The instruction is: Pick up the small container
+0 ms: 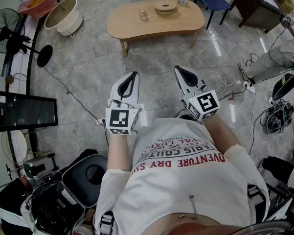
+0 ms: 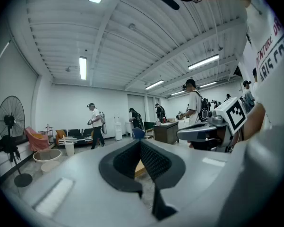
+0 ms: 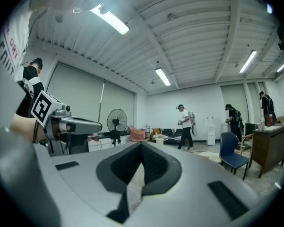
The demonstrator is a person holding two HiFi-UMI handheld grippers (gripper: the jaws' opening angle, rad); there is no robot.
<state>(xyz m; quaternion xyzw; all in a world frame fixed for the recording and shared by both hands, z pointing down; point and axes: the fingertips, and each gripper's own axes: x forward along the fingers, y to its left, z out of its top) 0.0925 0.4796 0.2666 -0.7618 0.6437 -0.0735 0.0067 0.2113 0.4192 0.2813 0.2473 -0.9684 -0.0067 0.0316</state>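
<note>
Shut tight and empty, the left gripper point(image 1: 131, 77) and right gripper point(image 1: 180, 71) sit side by side at the person's chest. Well ahead of their tips, the small container point(image 1: 143, 15) stands on a low wooden table point(image 1: 132, 27), with a round wooden stand point(image 1: 165, 7) near it on the right gripper's side.

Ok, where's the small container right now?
In the head view, the small container sits on the wooden table near the top, just left of the round wooden stack.

A big recording lab (people point(image 2: 95, 124) wearing backpack rigs): strip lights point(image 2: 82, 67), floor cables point(image 1: 70, 93), monitor point(image 1: 24, 110).
</note>
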